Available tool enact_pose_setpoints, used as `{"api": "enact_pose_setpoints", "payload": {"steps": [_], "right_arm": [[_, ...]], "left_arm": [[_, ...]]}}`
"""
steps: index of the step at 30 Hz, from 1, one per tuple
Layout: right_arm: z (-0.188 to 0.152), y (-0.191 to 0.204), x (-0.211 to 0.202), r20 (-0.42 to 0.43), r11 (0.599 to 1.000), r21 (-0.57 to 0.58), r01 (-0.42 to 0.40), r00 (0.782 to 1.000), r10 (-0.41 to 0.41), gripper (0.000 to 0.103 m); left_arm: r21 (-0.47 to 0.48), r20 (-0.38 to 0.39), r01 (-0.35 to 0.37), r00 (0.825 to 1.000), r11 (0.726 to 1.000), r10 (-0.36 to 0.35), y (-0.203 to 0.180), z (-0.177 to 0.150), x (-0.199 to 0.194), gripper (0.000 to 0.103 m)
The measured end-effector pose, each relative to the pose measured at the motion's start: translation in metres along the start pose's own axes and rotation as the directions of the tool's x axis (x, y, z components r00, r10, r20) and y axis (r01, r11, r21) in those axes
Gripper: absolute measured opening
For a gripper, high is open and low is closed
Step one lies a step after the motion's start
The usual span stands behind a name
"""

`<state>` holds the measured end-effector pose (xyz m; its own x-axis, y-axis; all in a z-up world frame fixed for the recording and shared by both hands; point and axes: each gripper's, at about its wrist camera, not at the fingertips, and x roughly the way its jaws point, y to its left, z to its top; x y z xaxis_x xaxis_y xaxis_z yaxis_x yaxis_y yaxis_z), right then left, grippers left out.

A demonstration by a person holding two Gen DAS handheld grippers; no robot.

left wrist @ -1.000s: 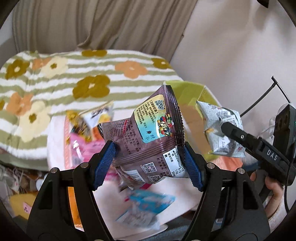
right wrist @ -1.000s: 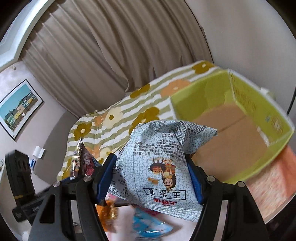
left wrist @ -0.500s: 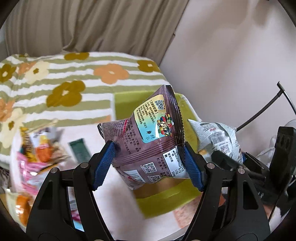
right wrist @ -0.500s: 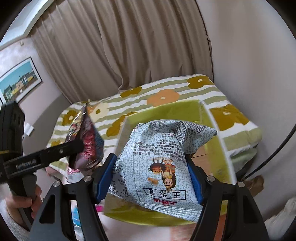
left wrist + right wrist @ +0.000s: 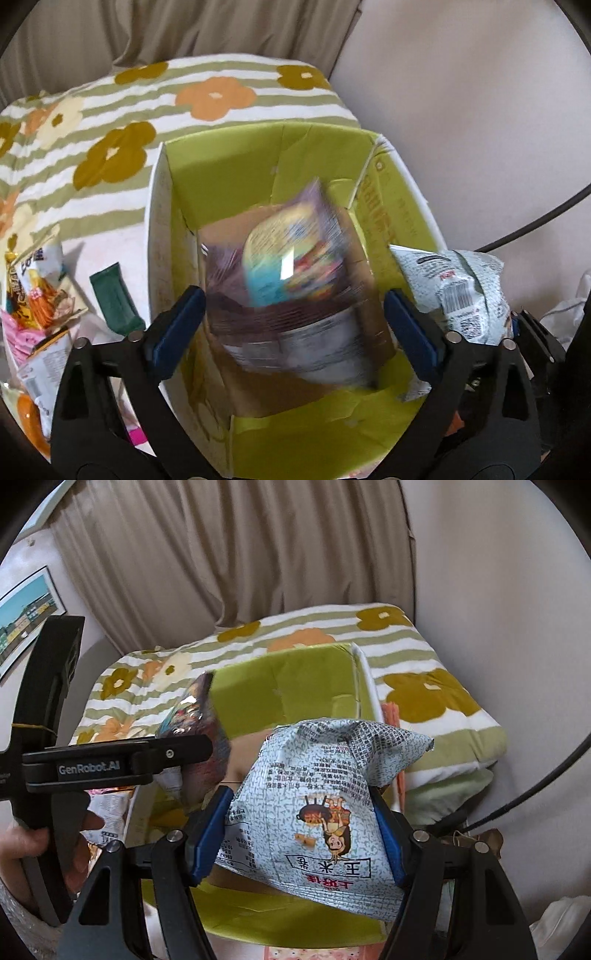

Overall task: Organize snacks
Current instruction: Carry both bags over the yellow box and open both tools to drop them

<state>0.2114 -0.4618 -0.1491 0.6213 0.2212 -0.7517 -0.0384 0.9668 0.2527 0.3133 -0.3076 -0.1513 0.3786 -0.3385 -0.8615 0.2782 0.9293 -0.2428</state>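
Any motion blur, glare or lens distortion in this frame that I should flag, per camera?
Left wrist view: the purple snack bag between the open left gripper fingers is smeared by blur, with a white glare patch; the green box stays sharp. Right wrist view: the pale blue snack bag in the right gripper is crisp, print legible. Both views show fisheye bending and dark corners.

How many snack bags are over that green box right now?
2: a purple snack bag, blurred, between the open left hand-held gripper fingers, and a pale blue snack bag clamped in the right hand-held gripper. The box may hide more.
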Motion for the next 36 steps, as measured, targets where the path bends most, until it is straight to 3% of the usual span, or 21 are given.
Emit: {"api": "enact_pose_setpoints", "payload": {"steps": [4,9,23,24,25,27,32,36], "right_arm": [[0.0,-0.003,0.004,-0.013,1.0,0.001,0.01,1.0,-0.01,0.067],[0.004,0.0,0.002,-0.008,1.0,-0.017,0.019,1.0,-0.019,0.067],[-0.001,0.023,0.014,-0.047,0.996,-0.092,0.021,0.999,-0.026,0.07],[-0.003,0.023,0.015,-0.049,0.995,-0.101,0.025,0.998,-0.03,0.075],[-0.004,0.024,0.016,-0.049,0.993,-0.111,0.027,0.998,-0.033,0.09],[-0.009,0.024,0.013,-0.023,0.992,-0.127,0.027,0.999,-0.03,0.102],[-0.014,0.022,-0.004,0.069,0.992,-0.129,0.013,0.998,-0.004,0.102],[-0.012,0.023,-0.015,0.084,0.99,-0.143,0.006,0.996,0.006,0.102]], "left_arm": [[0.016,-0.018,-0.041,0.999,0.999,0.041,0.005,-0.001,0.005,0.097],[-0.002,-0.017,-0.013,1.0,1.0,0.013,0.018,-0.004,-0.006,0.097],[-0.02,0.017,-0.041,0.999,0.999,0.041,0.032,-0.022,-0.035,0.097],[-0.018,0.02,-0.043,0.999,0.999,0.044,0.031,-0.023,-0.036,0.097],[-0.015,0.023,-0.045,0.999,0.999,0.045,0.03,-0.024,-0.037,0.097],[-0.009,0.029,-0.052,0.998,0.999,0.052,0.028,-0.026,-0.039,0.097],[-0.002,0.047,-0.064,0.997,0.998,0.064,0.023,-0.033,-0.048,0.097],[-0.013,0.067,-0.063,0.996,0.998,0.064,0.019,-0.038,-0.057,0.097]]}}
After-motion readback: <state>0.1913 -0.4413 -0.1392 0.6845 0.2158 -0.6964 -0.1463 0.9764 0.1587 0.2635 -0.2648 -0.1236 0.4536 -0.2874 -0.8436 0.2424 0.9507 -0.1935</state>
